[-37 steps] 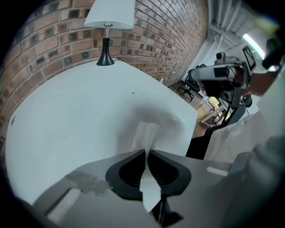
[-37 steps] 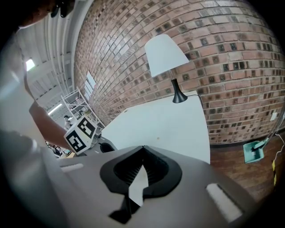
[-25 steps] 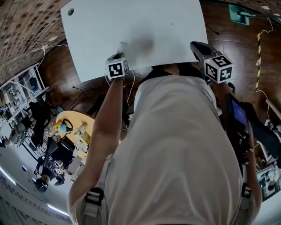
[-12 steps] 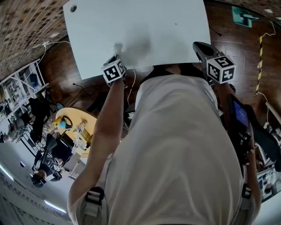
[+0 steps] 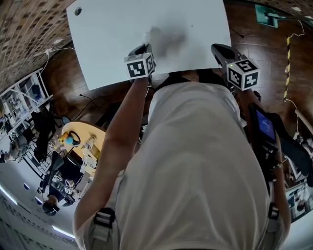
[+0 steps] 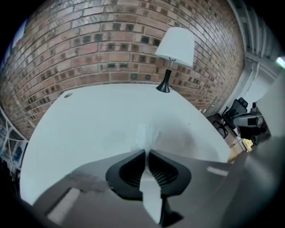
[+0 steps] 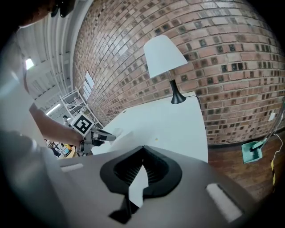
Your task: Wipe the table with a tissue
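A white tissue (image 6: 144,137) sticks out from between the jaws of my left gripper (image 6: 146,153), which is shut on it. The tissue's free end rests on the white table (image 6: 89,124). In the head view the left gripper (image 5: 145,48) reaches over the table's near edge, with the tissue (image 5: 149,35) just ahead of it beside a faint grey smear. My right gripper (image 5: 218,49) hovers by the table's (image 5: 112,34) near right corner. Its jaws (image 7: 142,149) meet at the tips with nothing between them. The right gripper view also shows the left gripper (image 7: 99,136).
A white-shaded lamp (image 6: 175,49) stands at the table's far edge against a brick wall (image 6: 111,40). The table has a cable hole (image 5: 78,11) at its far left corner. Dark wood floor surrounds it, with a green object (image 5: 266,14) at the right and a cluttered round table (image 5: 80,139) at the left.
My left gripper has swung to the right and farther onto the table, dragging the tissue with it. The right gripper has stayed where it was.
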The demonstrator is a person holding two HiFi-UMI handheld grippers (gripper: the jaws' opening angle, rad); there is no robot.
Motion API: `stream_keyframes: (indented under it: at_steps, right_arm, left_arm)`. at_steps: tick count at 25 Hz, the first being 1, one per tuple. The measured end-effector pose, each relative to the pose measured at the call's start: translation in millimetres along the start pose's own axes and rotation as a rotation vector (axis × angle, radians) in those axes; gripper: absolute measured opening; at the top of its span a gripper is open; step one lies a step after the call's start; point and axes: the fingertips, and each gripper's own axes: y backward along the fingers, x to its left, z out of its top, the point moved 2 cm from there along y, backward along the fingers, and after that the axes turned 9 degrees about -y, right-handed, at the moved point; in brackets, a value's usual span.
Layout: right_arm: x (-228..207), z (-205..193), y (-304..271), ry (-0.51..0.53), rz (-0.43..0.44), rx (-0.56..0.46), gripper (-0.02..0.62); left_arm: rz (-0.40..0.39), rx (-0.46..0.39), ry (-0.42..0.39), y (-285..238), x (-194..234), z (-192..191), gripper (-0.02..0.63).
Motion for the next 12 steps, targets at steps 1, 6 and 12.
stream_keyframes:
  at_steps: [1, 6, 12]
  right_arm:
    - [-1, 0, 1, -0.001, -0.003, -0.003, 0.008]
    - [-13, -1, 9, -0.018, -0.021, -0.028, 0.008]
    - [-24, 3, 15, -0.055, -0.047, -0.055, 0.008]
  left_arm:
    - [-0.025, 0.0, -0.023, -4, -8, 6, 0.034]
    - [-0.137, 0.012, -0.112, -22, -50, 23, 0.035]
    - [-0.329, 0.051, -0.114, -46, -82, 38, 0.035]
